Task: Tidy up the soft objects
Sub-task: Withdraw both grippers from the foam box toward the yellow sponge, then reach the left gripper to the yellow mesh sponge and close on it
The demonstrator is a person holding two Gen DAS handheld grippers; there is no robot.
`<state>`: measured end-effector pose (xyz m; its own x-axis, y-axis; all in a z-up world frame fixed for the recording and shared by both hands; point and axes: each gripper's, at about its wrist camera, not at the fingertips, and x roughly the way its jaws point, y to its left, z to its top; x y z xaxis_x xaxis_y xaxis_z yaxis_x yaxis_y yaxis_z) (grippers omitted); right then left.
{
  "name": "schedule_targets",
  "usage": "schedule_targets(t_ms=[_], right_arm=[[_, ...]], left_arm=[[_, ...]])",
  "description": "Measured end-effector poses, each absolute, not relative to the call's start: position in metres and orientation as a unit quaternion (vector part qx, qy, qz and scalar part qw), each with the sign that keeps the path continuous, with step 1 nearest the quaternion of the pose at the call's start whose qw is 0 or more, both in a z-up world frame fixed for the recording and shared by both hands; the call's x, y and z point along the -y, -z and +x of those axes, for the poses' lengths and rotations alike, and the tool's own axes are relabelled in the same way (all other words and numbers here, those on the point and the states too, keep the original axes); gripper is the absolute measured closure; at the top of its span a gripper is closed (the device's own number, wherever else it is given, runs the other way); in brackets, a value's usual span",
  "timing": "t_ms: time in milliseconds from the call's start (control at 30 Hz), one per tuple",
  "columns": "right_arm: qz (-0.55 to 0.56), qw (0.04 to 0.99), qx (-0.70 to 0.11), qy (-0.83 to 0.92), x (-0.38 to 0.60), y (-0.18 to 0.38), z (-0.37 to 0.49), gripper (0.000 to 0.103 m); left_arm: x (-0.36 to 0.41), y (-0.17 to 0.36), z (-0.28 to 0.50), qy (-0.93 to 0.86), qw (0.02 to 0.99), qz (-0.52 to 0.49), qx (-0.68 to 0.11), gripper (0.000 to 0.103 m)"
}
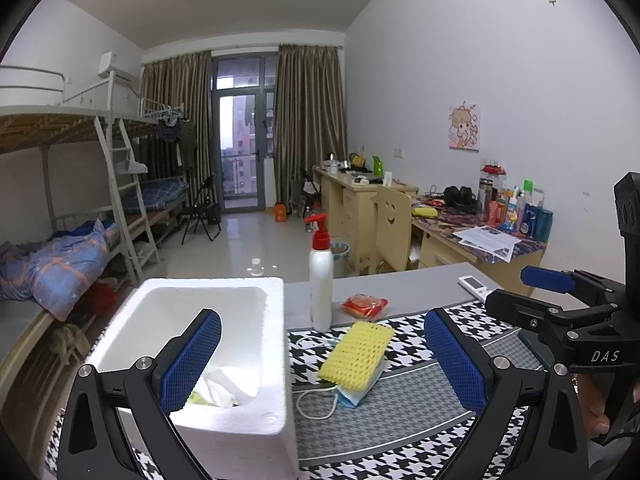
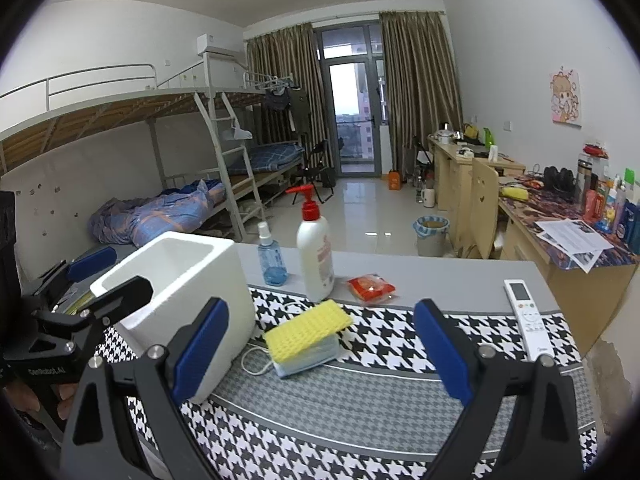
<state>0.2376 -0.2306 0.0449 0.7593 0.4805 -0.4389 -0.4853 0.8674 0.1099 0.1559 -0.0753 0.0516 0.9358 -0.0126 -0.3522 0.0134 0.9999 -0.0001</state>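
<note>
A yellow sponge [image 1: 356,350] [image 2: 308,330] lies on a blue face mask [image 1: 354,396] [image 2: 308,362] on the houndstooth mat [image 2: 360,408]. To their left stands a white foam box [image 1: 240,300] [image 2: 192,280]; white cloth [image 1: 228,386] lies inside it. My left gripper [image 1: 323,320] is open and holds nothing, its left finger over the box and its right finger beside the sponge. My right gripper [image 2: 320,308] is also open and holds nothing, hanging in front of the sponge and mask. Each gripper shows at the edge of the other's view, right gripper [image 1: 524,290] and left gripper [image 2: 112,276].
Behind the sponge stand a white pump bottle [image 1: 321,280] [image 2: 316,256] and a blue spray bottle [image 2: 272,260]. A red packet [image 1: 365,305] [image 2: 371,288] lies beside them. A white remote [image 2: 528,320] rests at the table's right. Bunk beds, desks and a bin fill the room beyond.
</note>
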Motion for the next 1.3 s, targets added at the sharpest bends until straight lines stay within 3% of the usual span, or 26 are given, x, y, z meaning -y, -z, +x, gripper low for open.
schedule_targets(t_ms=[1300], right_arm=[[0.001, 0.933, -0.279, -0.228, 0.266, -0.014, 0.275, 0.007]], left_arm=[[0.126, -0.004, 0.211, 0.028, 0.967, 0.02, -0.252, 0.001]])
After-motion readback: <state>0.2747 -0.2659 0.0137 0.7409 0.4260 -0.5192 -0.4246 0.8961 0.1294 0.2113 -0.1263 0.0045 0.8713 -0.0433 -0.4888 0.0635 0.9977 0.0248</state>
